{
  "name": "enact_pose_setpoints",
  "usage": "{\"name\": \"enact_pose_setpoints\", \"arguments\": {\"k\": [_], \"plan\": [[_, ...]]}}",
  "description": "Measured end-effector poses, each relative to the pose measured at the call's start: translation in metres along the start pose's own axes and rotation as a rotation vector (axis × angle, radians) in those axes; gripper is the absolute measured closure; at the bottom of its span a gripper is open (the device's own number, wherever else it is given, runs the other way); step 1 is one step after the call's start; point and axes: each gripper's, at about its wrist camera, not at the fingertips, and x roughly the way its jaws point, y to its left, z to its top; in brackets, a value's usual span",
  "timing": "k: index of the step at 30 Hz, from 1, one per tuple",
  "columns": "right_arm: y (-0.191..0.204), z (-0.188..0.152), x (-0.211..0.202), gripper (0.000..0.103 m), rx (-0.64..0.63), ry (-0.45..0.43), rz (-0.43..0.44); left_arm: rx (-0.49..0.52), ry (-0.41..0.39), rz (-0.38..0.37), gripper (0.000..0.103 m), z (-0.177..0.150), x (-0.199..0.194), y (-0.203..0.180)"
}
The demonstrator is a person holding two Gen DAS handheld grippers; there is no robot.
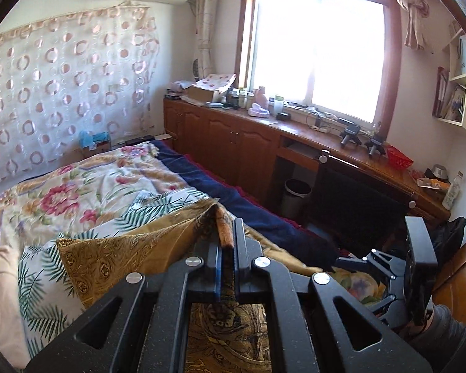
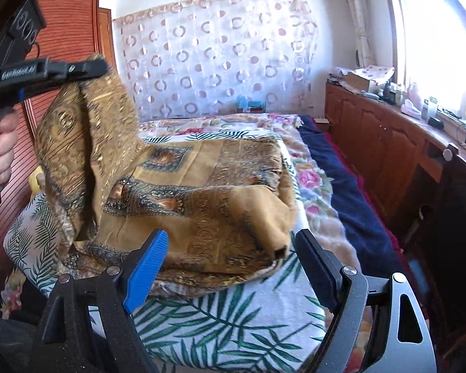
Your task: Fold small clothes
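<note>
From my left wrist, my left gripper (image 1: 225, 233) is clamped on one edge of the single gold patterned cloth (image 1: 115, 248), which spreads away toward nine o'clock over the bed (image 1: 77, 186). My right gripper (image 1: 419, 255) shows at three o'clock.

From my right wrist, my right gripper (image 2: 230, 255) stands wide apart, holding nothing; the cloth (image 2: 202, 192) lies at twelve o'clock, one corner lifted at ten o'clock by my left gripper (image 2: 99, 65).
</note>
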Motion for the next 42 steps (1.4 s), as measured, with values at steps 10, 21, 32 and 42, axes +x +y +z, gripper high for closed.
{"name": "enact_pose_setpoints", "arguments": {"k": [10,21,32,42], "plan": [[-0.005,-0.012,-0.010,0.018,0.003,-0.010,-0.026,0.061,0.116,0.010,0.039,-0.022,0.021,-0.009],[-0.003,-0.003,-0.006,0.018,-0.010,-0.011,-0.025,-0.059,0.114,0.087,0.029,-0.067,-0.011,0.042],[0.018,0.031,0.041,0.018,-0.076,0.036,0.055,-0.134,0.127,0.179,0.029,-0.106,-0.025,0.094],[0.068,0.076,0.129,0.018,-0.250,0.151,0.171,-0.174,0.095,0.229,0.029,-0.115,-0.035,0.133]]}}
